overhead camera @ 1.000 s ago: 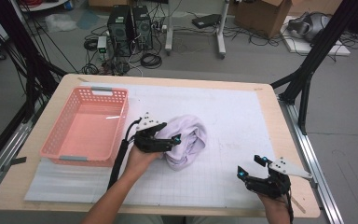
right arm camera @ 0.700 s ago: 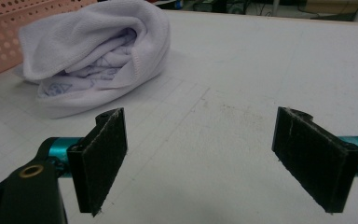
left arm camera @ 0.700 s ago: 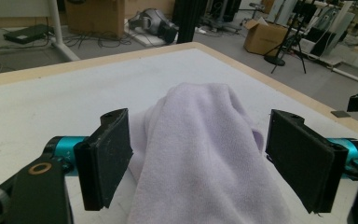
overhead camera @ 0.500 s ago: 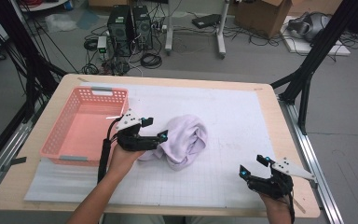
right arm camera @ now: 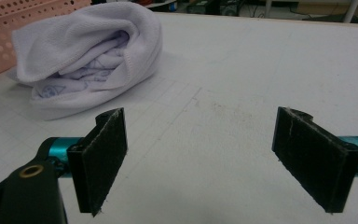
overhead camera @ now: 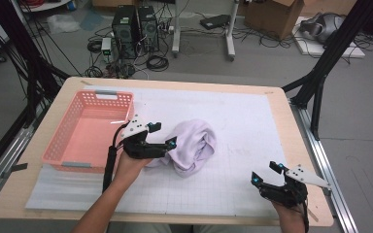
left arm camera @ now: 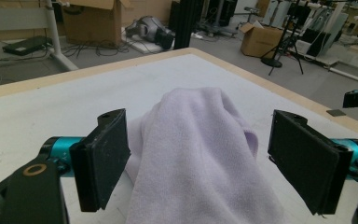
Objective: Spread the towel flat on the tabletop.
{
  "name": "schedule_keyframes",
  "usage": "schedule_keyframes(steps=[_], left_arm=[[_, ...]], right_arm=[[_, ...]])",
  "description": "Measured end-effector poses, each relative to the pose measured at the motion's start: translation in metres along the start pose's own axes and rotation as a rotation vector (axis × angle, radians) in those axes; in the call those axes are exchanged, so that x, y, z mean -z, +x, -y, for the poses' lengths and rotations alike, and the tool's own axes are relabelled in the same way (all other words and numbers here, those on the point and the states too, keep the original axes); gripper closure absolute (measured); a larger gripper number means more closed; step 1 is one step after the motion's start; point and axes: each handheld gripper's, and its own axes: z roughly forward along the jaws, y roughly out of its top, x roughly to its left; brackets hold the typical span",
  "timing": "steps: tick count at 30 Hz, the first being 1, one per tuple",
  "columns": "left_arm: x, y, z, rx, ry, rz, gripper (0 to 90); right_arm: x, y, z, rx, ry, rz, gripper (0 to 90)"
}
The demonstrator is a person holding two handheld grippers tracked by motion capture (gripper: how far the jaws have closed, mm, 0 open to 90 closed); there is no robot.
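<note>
My left claw point(overhead camera: 164, 136), drawn back toward the pink plastic basket point(overhead camera: 85, 133), gapes empty astride the crumpled lilac towel point(left arm camera: 200, 154), regrasp likely; right claw point(overhead camera: 267, 173) idles wide open.

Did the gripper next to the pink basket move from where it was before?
Yes. The left gripper slid left toward the pink basket a moment ago, then edged back right. Its open jaws now straddle the purple towel.
</note>
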Motion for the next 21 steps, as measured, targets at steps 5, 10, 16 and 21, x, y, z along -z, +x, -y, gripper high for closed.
schedule_keyframes(steps=[5, 10, 16, 21], left_arm=[[-0.001, 0.002, 0.003, -0.023, 0.016, -0.003, 20.3], [-0.004, 0.004, 0.008, -0.041, 0.058, -0.005, 20.3], [-0.004, 0.004, 0.018, -0.041, 0.071, 0.032, 26.7], [-0.008, 0.006, 0.024, -0.051, 0.117, 0.055, 34.8]], right_arm=[[-0.003, 0.000, 0.000, 0.005, 0.013, 0.003, 17.6], [-0.010, 0.000, 0.001, 0.005, 0.032, 0.006, 18.0], [-0.011, 0.002, 0.000, 0.026, 0.034, -0.005, 17.9], [-0.011, 0.003, 0.002, -0.003, 0.036, -0.025, 17.9]])
